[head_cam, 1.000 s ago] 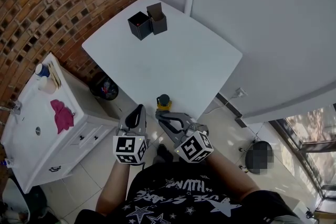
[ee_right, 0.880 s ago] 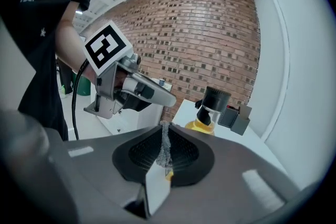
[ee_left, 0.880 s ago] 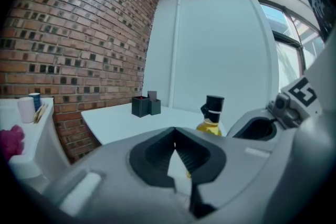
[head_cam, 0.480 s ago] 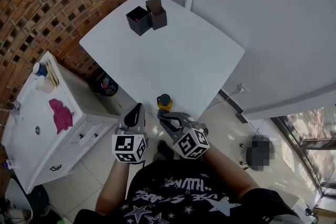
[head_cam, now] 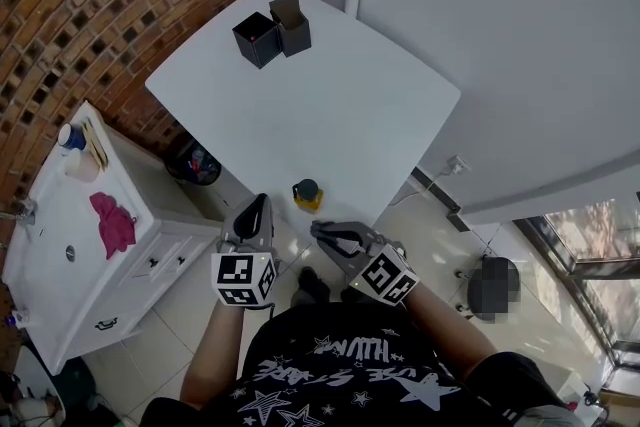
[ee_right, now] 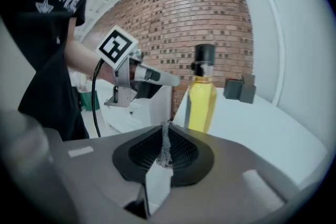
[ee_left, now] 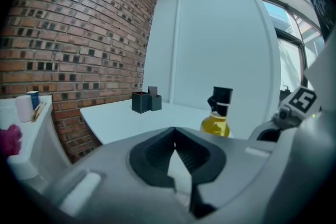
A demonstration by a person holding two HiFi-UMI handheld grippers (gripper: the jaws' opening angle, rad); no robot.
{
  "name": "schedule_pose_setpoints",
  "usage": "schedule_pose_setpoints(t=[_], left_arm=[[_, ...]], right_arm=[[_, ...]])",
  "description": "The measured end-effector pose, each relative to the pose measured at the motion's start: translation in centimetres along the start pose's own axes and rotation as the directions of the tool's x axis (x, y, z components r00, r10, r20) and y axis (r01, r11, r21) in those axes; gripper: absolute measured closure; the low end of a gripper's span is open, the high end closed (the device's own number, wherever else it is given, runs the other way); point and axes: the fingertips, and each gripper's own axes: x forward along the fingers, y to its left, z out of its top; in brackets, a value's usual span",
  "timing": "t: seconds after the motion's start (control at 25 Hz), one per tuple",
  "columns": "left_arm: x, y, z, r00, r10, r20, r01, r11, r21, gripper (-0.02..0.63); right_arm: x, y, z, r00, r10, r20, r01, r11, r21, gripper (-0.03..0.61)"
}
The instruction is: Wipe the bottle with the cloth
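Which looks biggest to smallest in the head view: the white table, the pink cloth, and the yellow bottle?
1. white table
2. pink cloth
3. yellow bottle, though it is seen from above, which hides its height.

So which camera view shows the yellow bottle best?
The right gripper view: the bottle stands large and upright there, nearly whole, with its black cap on top. The left gripper view shows only its upper part. The head view shows it small, from above, near the table edge.
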Motion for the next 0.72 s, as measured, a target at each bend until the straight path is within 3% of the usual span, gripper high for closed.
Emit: schedule_pose_setpoints(t=[0.08,0.16,0.24,0.28,0.36,0.56,0.72], left_arm=[[0.3,-0.3,-0.4,1.000,-0.011,-0.008,0.011,1.000,0.013,0.611],[0.4,-0.6,-0.8,1.000,-0.018,-0.016,0.018,1.000,0.015,0.611],[0.7,-0.8,-0.8,1.000,-0.021,-0.017,0.021,1.000,0.006,0.611],[0.9,-1.0,-0.7,1.000,-0.025,-0.017,0.025,1.000,0.003,0.611],[1.4,-1.3,-0.8,0.999,-0.035,-0.023,0.035,0.999,0.005,0.611],[2.6,-1.9,-1.3,0.997,-0.058,-0.044,0.058,0.998,0.014,0.611],[3.0,-2.4,-1.4,0.995,-0.088,-0.045,0.089,0.996,0.023,0.611]], right_arm=[[-2.2,-2.3,-0.3,0.991,-0.115,0.064,0.100,0.975,0.199,0.541],[-4.2,-5.1,0.3,0.960,-0.245,0.139,0.165,0.889,0.426,0.541],[-5.3,-6.8,1.9,0.927,-0.317,0.201,0.145,0.798,0.586,0.541],[-5.4,-7.2,2.6,0.917,-0.331,0.220,0.126,0.767,0.629,0.541],[-5.1,-7.5,3.5,0.909,-0.344,0.235,0.104,0.733,0.672,0.541],[-3.7,-7.6,3.6,0.904,-0.368,0.218,0.105,0.684,0.722,0.541],[-2.9,-7.2,3.3,0.910,-0.363,0.202,0.108,0.677,0.728,0.541]])
